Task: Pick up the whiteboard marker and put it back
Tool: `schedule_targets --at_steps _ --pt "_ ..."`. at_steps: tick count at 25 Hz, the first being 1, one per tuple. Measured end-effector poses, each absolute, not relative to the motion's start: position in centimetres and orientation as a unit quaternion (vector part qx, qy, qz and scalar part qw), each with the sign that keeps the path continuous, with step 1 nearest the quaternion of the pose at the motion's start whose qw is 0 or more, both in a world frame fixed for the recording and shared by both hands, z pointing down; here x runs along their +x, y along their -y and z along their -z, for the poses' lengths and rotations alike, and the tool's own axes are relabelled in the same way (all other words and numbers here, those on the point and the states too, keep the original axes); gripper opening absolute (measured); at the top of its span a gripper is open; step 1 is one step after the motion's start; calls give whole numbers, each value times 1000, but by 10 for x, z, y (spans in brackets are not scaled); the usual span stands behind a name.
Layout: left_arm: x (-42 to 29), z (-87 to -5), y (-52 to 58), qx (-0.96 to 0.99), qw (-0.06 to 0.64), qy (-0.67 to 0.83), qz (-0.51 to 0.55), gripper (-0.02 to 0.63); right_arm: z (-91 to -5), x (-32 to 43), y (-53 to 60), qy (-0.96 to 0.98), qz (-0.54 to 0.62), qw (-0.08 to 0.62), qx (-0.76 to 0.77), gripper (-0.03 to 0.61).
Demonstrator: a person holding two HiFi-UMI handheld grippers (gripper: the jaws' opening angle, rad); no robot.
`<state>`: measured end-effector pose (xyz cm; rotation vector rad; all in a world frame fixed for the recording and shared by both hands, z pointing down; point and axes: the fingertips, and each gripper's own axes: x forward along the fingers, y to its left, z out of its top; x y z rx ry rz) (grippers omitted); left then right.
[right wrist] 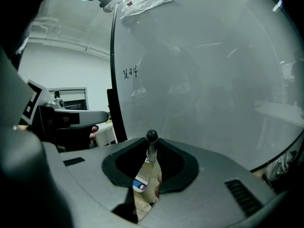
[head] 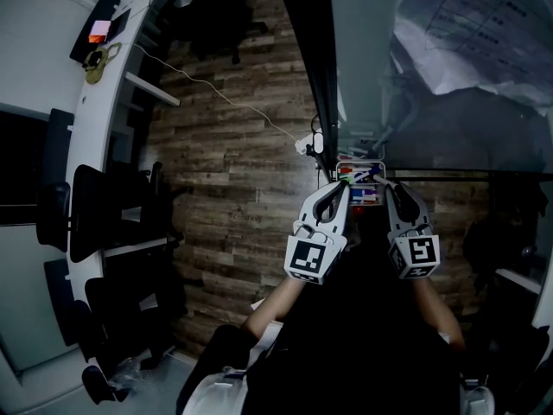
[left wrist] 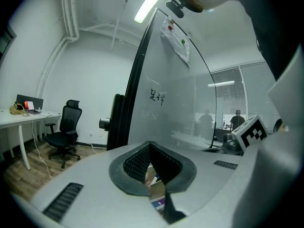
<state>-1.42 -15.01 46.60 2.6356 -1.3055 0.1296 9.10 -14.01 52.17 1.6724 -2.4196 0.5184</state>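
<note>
Right claw [head: 383,184]: clenched on the whiteboard marker [right wrist: 151,147], which stands upright between its pads with the black cap poking out above the tips.
Left claw [head: 342,187]: jaws drawn together at the tips, nothing between them; held just beside the right claw.
Whiteboard marker: in the right claw, close in front of the whiteboard [right wrist: 204,80] and just above the marker holder.
Marker holder [head: 363,195]: small box at the foot of the board, coloured markers inside, right at both claw tips.
Whiteboard: mostly blank, a small scrawl [right wrist: 129,72] near its dark left edge, papers clipped at the top.
Surroundings: wood-plank floor [head: 233,162]; a black office chair [left wrist: 64,132] beside a white table [left wrist: 19,118].
</note>
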Motion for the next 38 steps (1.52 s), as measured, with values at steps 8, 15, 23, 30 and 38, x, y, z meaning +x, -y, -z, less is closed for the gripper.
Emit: schedule_targets --at_steps 8,15,23,30,38 --pt "-12 -466 150 891 99 441 -43 -2 -524 91 138 810 -174 82 553 79" --pt "-12 -465 148 891 99 442 -41 -3 -528 90 137 812 -176 87 549 80" --pt "-12 -464 147 891 97 442 -42 -2 -525 86 137 813 -180 87 546 81" --pt "-13 -465 148 890 96 443 -42 -2 -529 87 137 816 -180 84 543 83" --pt "-12 -464 146 891 96 442 -41 -2 -525 87 135 817 -176 80 543 89"
